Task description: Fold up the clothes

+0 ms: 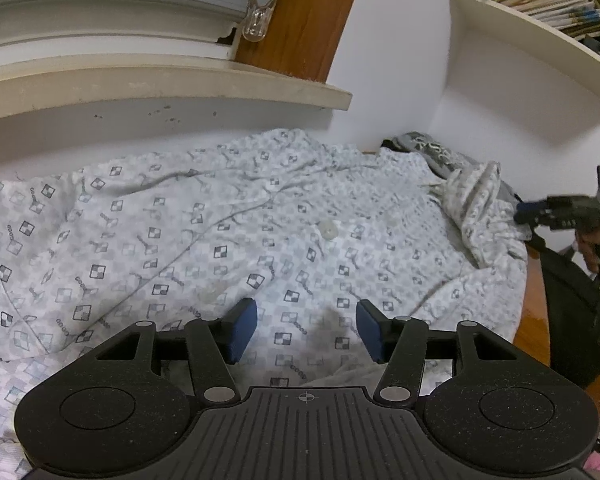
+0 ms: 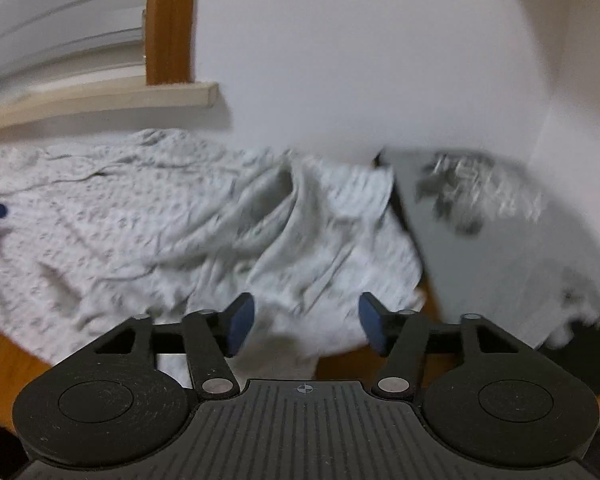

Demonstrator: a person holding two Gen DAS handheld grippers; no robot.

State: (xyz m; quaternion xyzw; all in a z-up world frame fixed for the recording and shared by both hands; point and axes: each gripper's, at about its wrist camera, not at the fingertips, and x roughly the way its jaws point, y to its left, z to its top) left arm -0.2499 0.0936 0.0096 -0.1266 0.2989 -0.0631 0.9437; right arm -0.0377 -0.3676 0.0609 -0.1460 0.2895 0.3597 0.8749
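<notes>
A white shirt with a grey checker print [image 1: 220, 240] lies spread front-up on the wooden table, a white button [image 1: 329, 229] near its middle. Its right sleeve [image 1: 480, 216] is bunched in a heap at the right. My left gripper [image 1: 306, 330] hovers open just above the shirt's lower front, nothing between its blue pads. In the blurred right wrist view the same shirt [image 2: 140, 232] fills the left and my right gripper [image 2: 306, 324] stands open over the crumpled sleeve [image 2: 300, 232]. From the left wrist view the right gripper [image 1: 526, 213] shows at the far right, beside the sleeve heap.
A grey garment with a dark print [image 2: 480, 200] lies right of the shirt against the wall. A window sill [image 1: 180, 84] juts out behind the table. A bookshelf [image 1: 540, 12] hangs at the upper right. A black bag [image 1: 572, 312] sits off the table's right edge [image 1: 534, 312].
</notes>
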